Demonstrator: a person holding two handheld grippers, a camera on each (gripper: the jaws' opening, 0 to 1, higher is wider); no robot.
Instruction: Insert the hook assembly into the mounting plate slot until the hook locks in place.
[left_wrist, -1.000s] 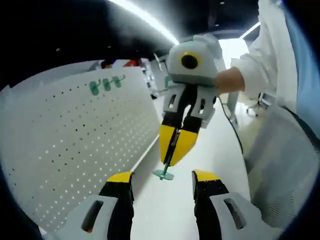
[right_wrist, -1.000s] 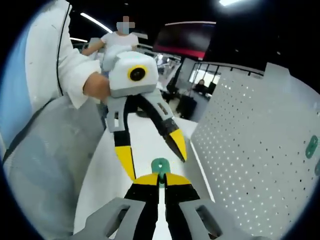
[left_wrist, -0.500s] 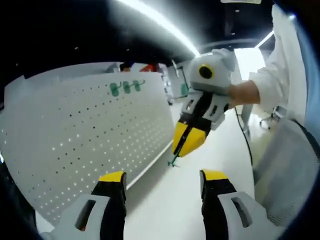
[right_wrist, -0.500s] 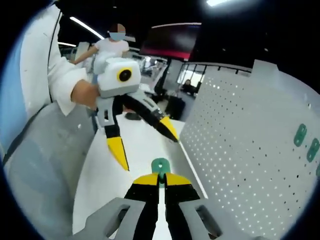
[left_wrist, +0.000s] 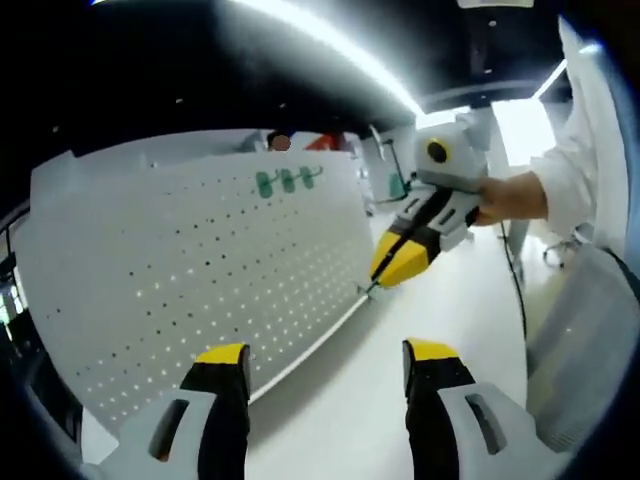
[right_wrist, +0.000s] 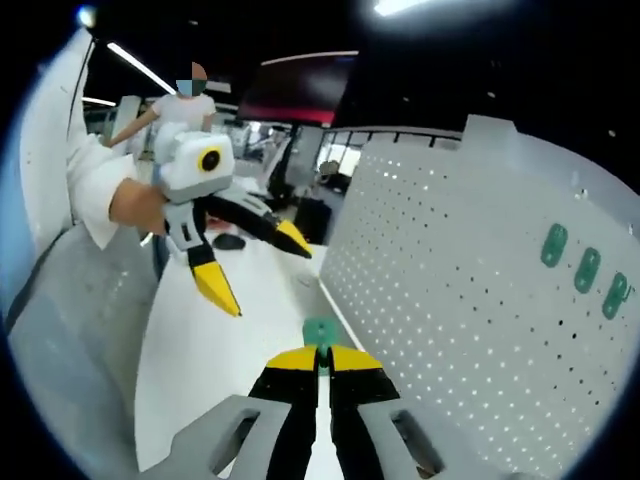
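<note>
The white perforated mounting plate (left_wrist: 190, 270) stands upright on the table, and in the right gripper view the mounting plate (right_wrist: 470, 300) rises at the right. Three green hooks (left_wrist: 287, 181) hang high on it, the same green hooks (right_wrist: 586, 268) showing at far right. My right gripper (right_wrist: 320, 358) is shut on the green hook assembly (right_wrist: 320, 333), whose round base sticks out past the tips. In the left gripper view the right gripper (left_wrist: 403, 262) holds the thin hook (left_wrist: 372, 288) close to the plate's lower edge. My left gripper (left_wrist: 328, 352) is open, holding nothing, and the left gripper (right_wrist: 255, 265) is held by a hand.
The white table (left_wrist: 400, 400) runs along the plate's foot. A white sleeve and hand (left_wrist: 520, 195) hold the right gripper. A grey chair back (right_wrist: 70, 330) stands at the left. Another person (right_wrist: 185, 100) stands far behind, near desks and a dark screen.
The right gripper has carried the hook assembly away from the left gripper and toward the plate's lower edge. The left gripper has stayed open and now looks more squarely at the plate.
</note>
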